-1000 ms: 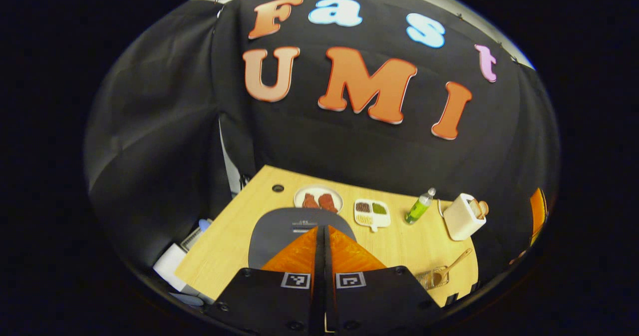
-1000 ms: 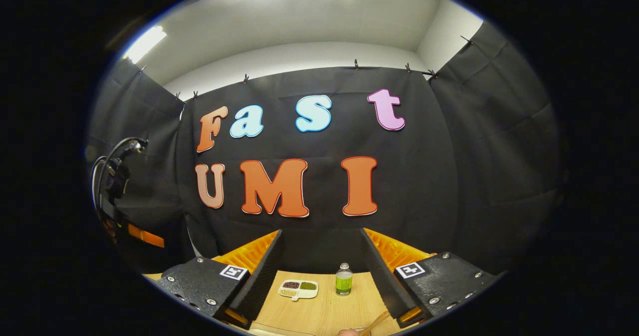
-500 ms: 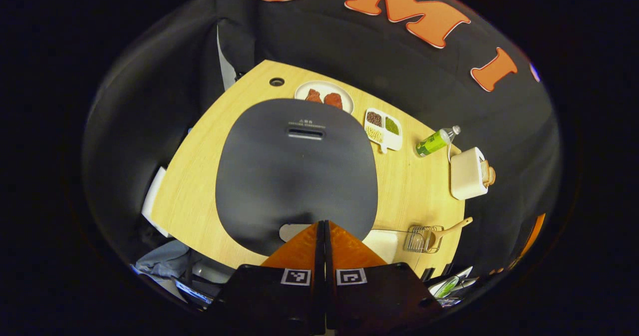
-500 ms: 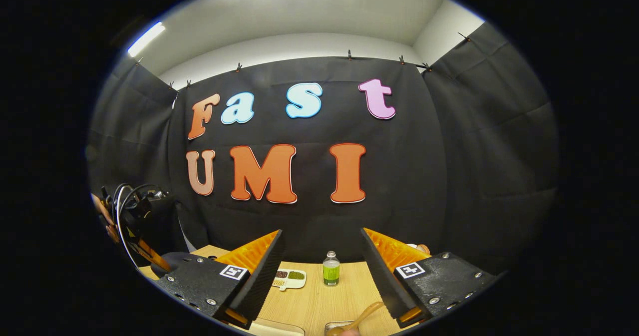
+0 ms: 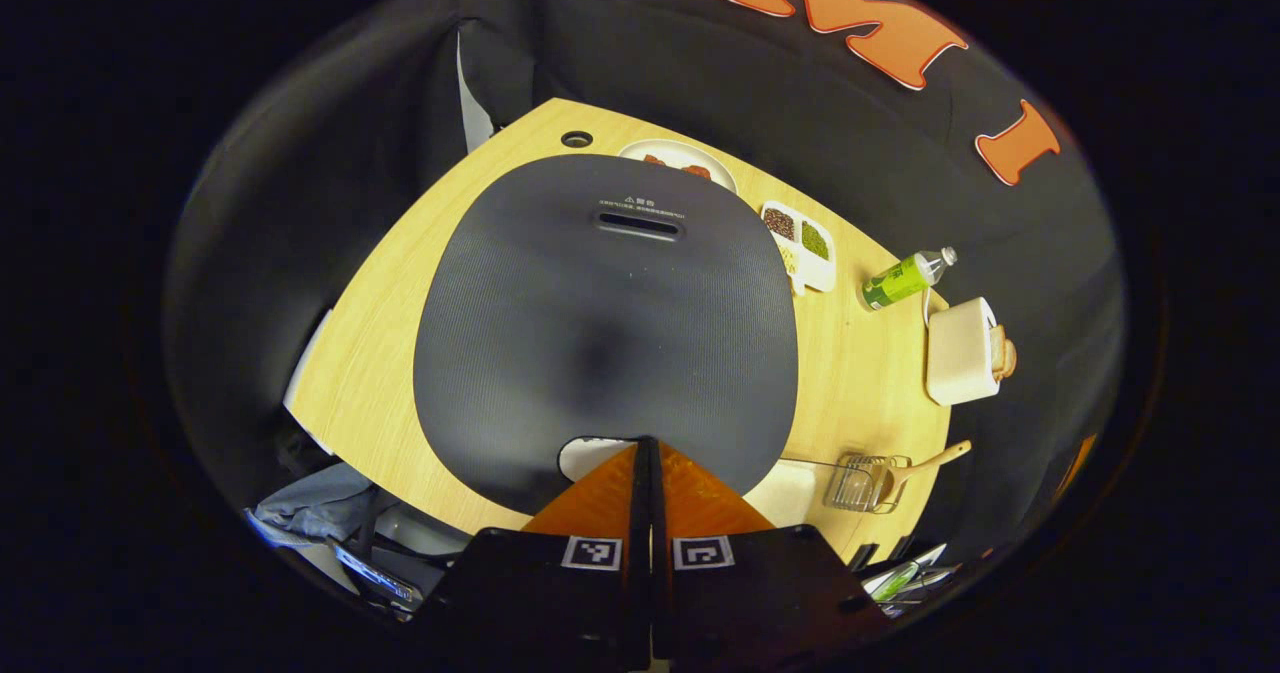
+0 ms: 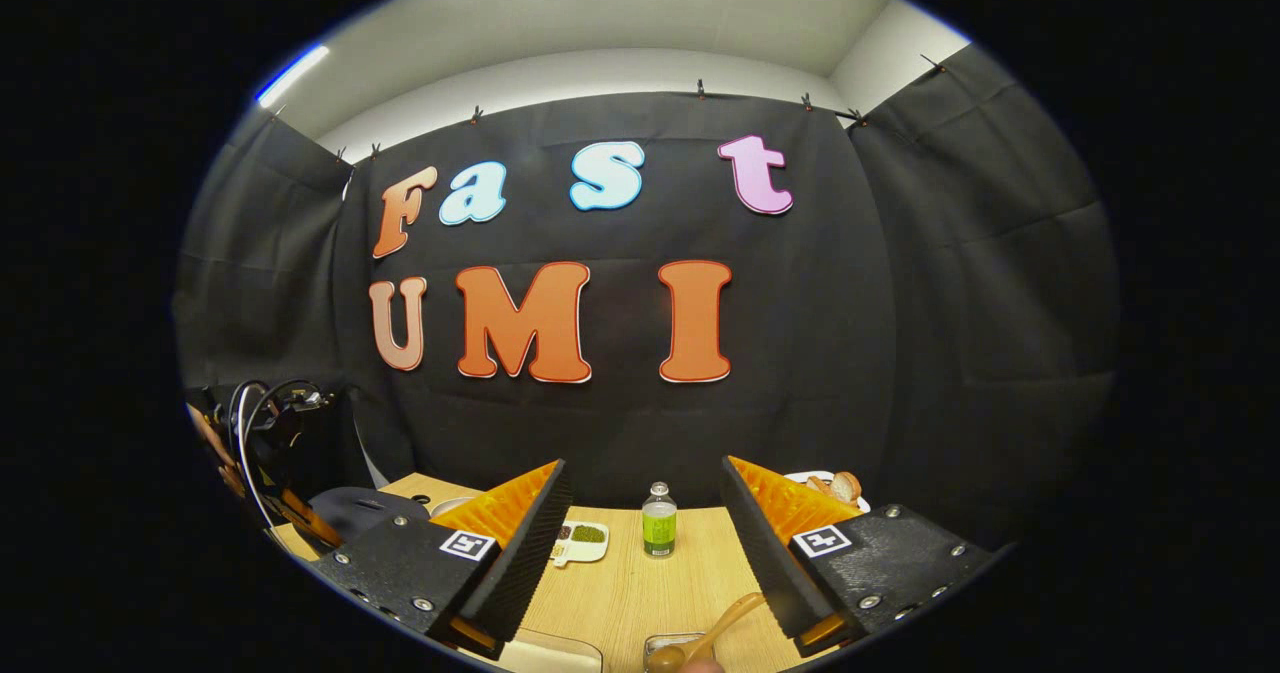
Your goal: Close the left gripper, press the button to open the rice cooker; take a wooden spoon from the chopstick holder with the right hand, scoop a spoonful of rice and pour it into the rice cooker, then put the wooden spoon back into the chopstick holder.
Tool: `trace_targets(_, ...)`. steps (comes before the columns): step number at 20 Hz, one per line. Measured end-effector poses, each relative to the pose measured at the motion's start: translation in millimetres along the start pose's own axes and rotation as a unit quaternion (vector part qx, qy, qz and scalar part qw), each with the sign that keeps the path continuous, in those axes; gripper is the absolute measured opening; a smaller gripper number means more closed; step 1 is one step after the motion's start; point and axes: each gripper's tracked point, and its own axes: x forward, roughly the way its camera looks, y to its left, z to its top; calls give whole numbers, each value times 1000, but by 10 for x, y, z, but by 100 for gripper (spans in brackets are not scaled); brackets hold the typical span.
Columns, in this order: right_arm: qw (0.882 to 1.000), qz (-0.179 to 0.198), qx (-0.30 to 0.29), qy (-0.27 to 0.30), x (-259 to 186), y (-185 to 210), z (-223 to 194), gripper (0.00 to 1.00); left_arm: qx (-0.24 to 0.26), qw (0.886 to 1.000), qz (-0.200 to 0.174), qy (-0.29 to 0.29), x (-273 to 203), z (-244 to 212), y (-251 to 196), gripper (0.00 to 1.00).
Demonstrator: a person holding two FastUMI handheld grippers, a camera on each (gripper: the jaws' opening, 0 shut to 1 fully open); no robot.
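The left gripper [image 5: 645, 445] has its fingers pressed together, tips at the near edge of the rice cooker [image 5: 605, 323] lid, over its white button [image 5: 590, 453]. The right gripper [image 6: 645, 513] gapes wide and empty above the desk [image 6: 640, 593]. The wooden spoon [image 5: 925, 461] stands in the chopstick holder [image 5: 860, 483] at the desk's near right corner

The rice cooker [image 5: 605, 323] has a dark grey, finely ribbed lid. The table [image 5: 400, 283] is pale wood; the bottle [image 6: 658, 530] wears green
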Motion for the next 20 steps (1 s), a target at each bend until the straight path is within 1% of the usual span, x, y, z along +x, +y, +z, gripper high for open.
trace_targets(1, 1000, 3, 0, 4, 25, 9, -27, 93, -5, 1000, 9, -13, 36, 65, 2, 0)
trace_targets(2, 1000, 5, 2, 9, 43, 31, -53, 93, -9, 1000, 15, -12, 7, 25, -27, 5)
trace_targets(3, 1000, 9, 4, 15, 70, 52, -76, 93, -8, 1000, 17, -25, -2, 46, -29, 5)
trace_targets(4, 1000, 13, 6, 20, 89, 72, -102, 93, -3, 999, 19, -33, -11, -1, -35, 6)
trace_targets(6, 999, 18, 10, 28, 130, 89, -139, 92, 18, 997, 23, -69, -57, 16, -34, 5)
trace_targets(7, 999, 18, 12, 33, 147, 91, -168, 93, 27, 995, 32, -91, -101, 25, -35, 6)
trace_targets(8, 999, 19, 16, 39, 167, 93, -203, 96, 23, 993, 39, -110, -171, 41, -59, 5)
trace_targets(9, 999, 20, 22, 43, 178, 106, -220, 93, 26, 989, 47, -138, -243, 94, -77, 6)
trace_targets(10, 998, 20, 27, 46, 183, 114, -240, 93, 33, 984, 51, -166, -359, 156, -97, 6)
trace_targets(11, 998, 22, 30, 50, 186, 115, -260, 93, 45, 976, 56, -203, -501, 261, -128, 5)
trace_targets(12, 998, 21, 29, 53, 193, 113, -297, 93, 60, 968, 61, -238, -645, 353, -165, 0)
trace_targets(13, 998, 21, 29, 57, 198, 98, -328, 93, 76, 957, 68, -273, -805, 468, -159, 5)
trace_targets(14, 998, 20, 28, 61, 198, 83, -353, 93, 91, 944, 73, -309, -934, 558, -176, 5)
trace_targets(15, 997, 19, 28, 64, 197, 63, -380, 93, 101, 931, 74, -342, -1067, 669, -211, 12)
trace_targets(16, 997, 18, 29, 67, 194, 42, -405, 93, 106, 918, 78, -373, -1173, 727, -273, 12)
trace_targets(17, 997, 17, 30, 69, 191, 19, -430, 93, 107, 907, 81, -400, -1304, 777, -294, 9)
trace_targets(18, 997, 16, 30, 71, 184, -2, -455, 93, 109, 895, 78, -424, -1418, 813, -331, 22)
trace_targets(19, 997, 15, 30, 72, 181, -34, -472, 93, 109, 887, 70, -443, -1515, 845, -382, 28)
trace_targets(20, 997, 12, 29, 72, 179, -68, -490, 89, 109, 882, 62, -453, -1601, 809, -414, 41)
